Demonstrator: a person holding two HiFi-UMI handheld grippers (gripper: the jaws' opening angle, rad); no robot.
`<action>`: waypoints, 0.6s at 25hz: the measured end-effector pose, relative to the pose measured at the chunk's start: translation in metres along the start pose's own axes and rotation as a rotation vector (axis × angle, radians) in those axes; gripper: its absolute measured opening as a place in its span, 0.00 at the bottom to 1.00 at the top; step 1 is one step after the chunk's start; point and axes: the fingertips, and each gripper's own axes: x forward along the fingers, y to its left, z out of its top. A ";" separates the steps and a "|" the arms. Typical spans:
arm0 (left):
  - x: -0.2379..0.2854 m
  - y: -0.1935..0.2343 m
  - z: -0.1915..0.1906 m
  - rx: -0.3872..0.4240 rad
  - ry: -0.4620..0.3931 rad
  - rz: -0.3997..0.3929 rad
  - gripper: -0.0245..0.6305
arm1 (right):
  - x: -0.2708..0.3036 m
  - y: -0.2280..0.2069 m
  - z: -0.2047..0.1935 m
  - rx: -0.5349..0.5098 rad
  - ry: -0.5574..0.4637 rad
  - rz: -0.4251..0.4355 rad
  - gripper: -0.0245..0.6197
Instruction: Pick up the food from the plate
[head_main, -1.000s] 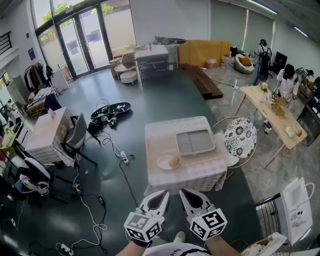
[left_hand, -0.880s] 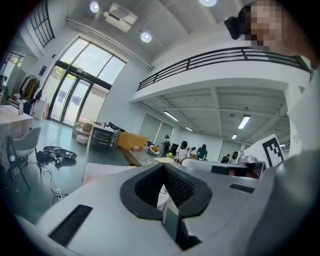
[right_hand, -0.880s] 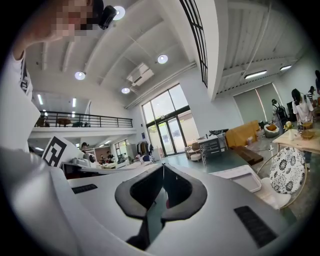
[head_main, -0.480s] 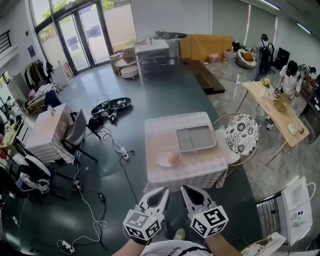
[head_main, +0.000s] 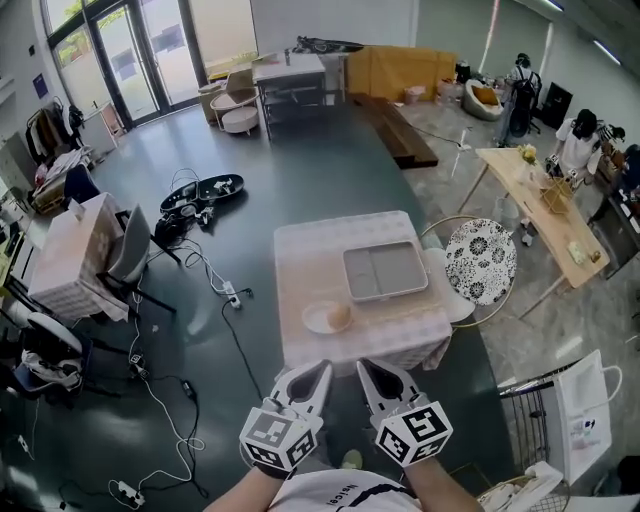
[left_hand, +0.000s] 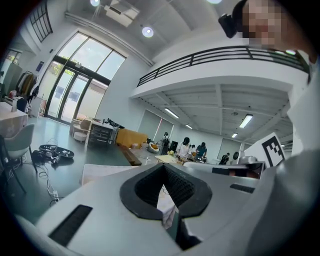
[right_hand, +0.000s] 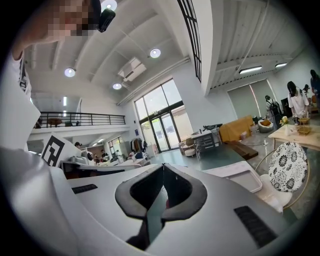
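Stage: I am judging the task as not yet begun. Nothing is being lifted, and both tools are hanging short of the table.
Food: the small round tan piece of food is lying on the white round plate, a little left of the frame's centre. The plate is sitting on the near left part of the square table with the pale checked cloth.
Left gripper: at lower centre, its jaws are meeting tip to tip and gripping nothing.
Right gripper: just beside the left one, its jaws are likewise pressing together and empty.
Tray: a grey rectangular two-compartment tray is sitting to the upper right of the plate, empty as far as I can tell.
Left to do: I am reckoning the whole job is ahead: reaching over the table edge, opening one pair of jaws, closing on the food, and raising it off the plate.
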 end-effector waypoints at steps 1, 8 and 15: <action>0.007 0.008 0.000 0.001 0.005 -0.004 0.05 | 0.009 -0.004 -0.001 0.002 0.009 -0.006 0.06; 0.056 0.064 0.005 0.028 0.039 -0.050 0.05 | 0.076 -0.028 -0.005 0.000 0.051 -0.067 0.06; 0.092 0.117 -0.008 0.028 0.079 -0.108 0.05 | 0.124 -0.054 -0.028 0.032 0.107 -0.162 0.06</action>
